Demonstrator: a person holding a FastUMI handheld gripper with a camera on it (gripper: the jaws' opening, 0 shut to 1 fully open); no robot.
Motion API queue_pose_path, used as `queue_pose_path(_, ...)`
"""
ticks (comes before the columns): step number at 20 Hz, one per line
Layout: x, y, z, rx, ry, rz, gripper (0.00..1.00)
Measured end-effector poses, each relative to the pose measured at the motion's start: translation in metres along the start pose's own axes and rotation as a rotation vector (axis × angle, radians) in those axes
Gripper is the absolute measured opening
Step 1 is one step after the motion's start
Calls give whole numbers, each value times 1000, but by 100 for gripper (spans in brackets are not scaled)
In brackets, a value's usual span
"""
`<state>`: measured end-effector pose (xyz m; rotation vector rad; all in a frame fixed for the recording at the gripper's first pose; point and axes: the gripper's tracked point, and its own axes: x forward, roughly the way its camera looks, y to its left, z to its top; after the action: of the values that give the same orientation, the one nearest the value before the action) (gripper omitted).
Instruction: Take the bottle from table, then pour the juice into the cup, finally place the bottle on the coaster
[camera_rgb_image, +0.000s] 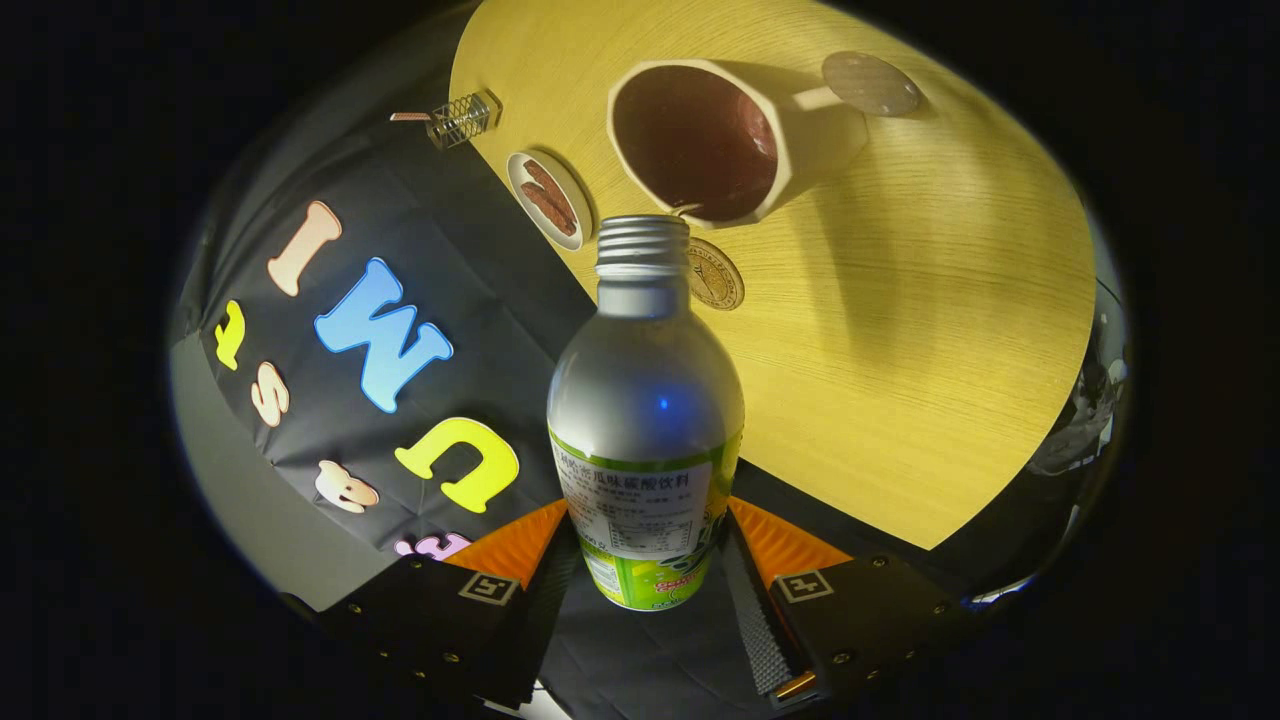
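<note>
Gripper view: the tool (648, 560) clamps the bottle (645, 420) by its labelled lower body, both fingers pressing its sides. The uncapped bottle is off the tabletop (950, 330) and tipped forward, its threaded mouth at the near rim of the cup (715, 140). The cup's dark inside hides any liquid, and no stream is visible. A round coaster (870, 83) lies beyond the cup beside its handle; a second round disc (715, 275) sits just behind the bottle's neck. A small dish (548, 198) rests nearby. By this judgement, step 1, the pickup, is done; pouring is under way or imminent; placing on the coaster remains.
</note>
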<state>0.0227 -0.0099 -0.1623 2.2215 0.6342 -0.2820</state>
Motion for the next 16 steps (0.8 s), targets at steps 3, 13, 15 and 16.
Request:
queue_pose_path(3, -1, -1, 4, 7, -10, 0, 78)
queue_pose_path(13, -2, -25, 17, -135, -49, -41, 78)
queue_pose_path(15, -4, -38, 21, -216, -61, -68, 78)
queue_pose_path(16, -4, -45, 23, -256, -65, -81, 78)
